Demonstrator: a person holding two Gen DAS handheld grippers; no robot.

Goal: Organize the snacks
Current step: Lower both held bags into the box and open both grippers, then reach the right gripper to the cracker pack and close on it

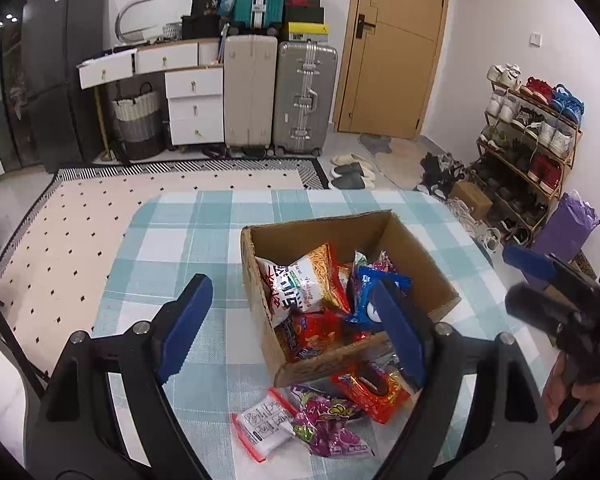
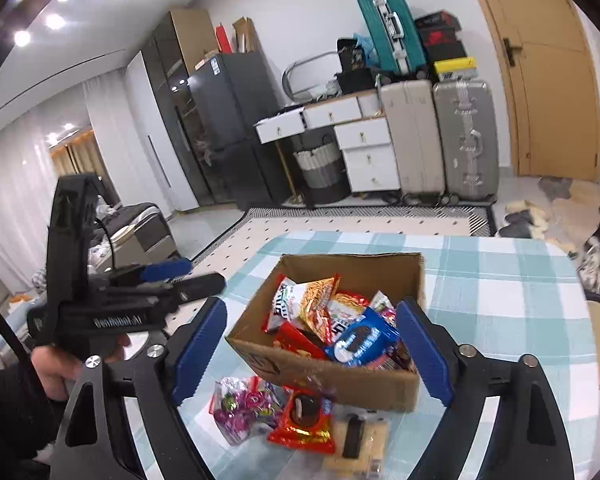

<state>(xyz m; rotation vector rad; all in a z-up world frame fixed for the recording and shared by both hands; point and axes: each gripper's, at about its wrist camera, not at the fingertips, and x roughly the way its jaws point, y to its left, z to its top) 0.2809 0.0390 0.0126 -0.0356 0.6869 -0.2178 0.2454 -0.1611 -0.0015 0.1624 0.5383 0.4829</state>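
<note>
Left wrist view: both tongs, left tongs [image 1: 296, 328] and right tongs [image 2: 312, 354], spread and empty, cardboard box [image 1: 384, 228] part-filled, four snack packets [image 1: 336, 424] remaining near the surface's front edge.

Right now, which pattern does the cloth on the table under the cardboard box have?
The tablecloth has a light blue and white check pattern, clearest in the left wrist view.

Matt cardboard box [image 1: 416, 248] holds glossy plastic snack packets [image 1: 300, 280].
</note>
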